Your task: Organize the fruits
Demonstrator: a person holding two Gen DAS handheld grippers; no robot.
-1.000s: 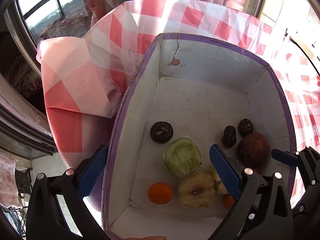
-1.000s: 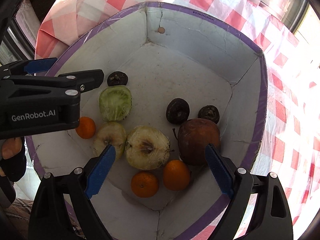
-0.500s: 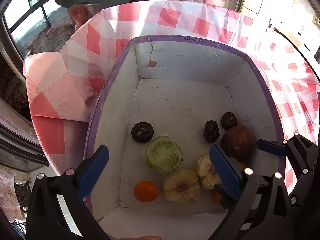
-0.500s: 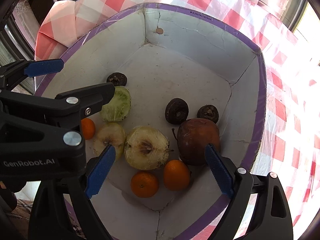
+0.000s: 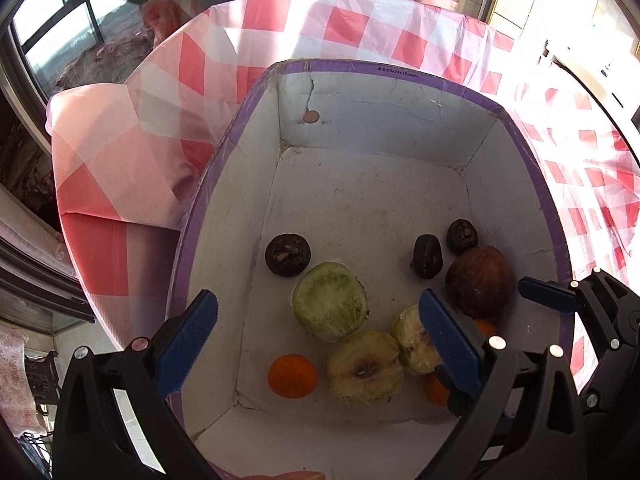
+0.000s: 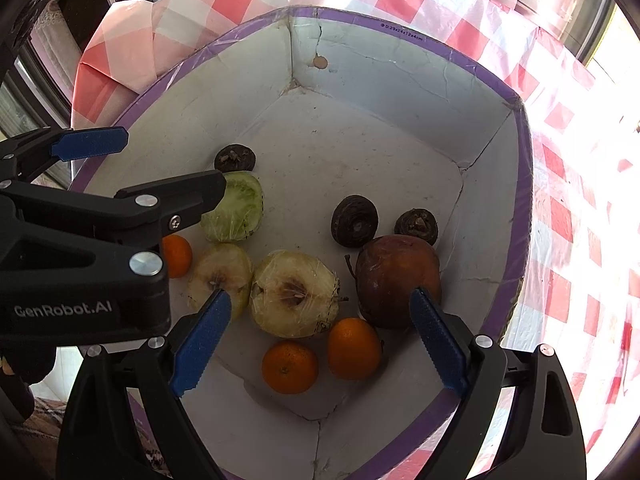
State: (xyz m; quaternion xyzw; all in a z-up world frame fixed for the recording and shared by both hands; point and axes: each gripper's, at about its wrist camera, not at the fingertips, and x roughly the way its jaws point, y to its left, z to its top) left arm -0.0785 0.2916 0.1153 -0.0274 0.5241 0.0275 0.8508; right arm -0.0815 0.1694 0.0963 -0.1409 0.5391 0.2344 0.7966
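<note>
A white box with a purple rim [image 5: 400, 70] [image 6: 516, 208] holds the fruit. Inside lie a wrapped green half [image 5: 329, 301] [image 6: 237, 208], two wrapped yellow apple halves [image 5: 365, 367] [image 6: 294, 294], a dark red apple [image 5: 480, 280] [image 6: 396, 280], three small dark fruits [image 5: 287, 255] [image 6: 354, 221] and small oranges [image 5: 292, 376] [image 6: 354, 348]. My left gripper [image 5: 316, 348] is open and empty above the box's near left. My right gripper [image 6: 316, 338] is open and empty above the near right fruits.
The box stands on a red and white checked cloth [image 5: 344, 28] [image 6: 568, 120]. The cloth's corner folds down at the left [image 5: 116, 168]. Windows lie beyond the table's left edge [image 5: 48, 40].
Both grippers have shifted slightly over the box. The left gripper now reaches further across the right wrist view. No fruit has moved.
</note>
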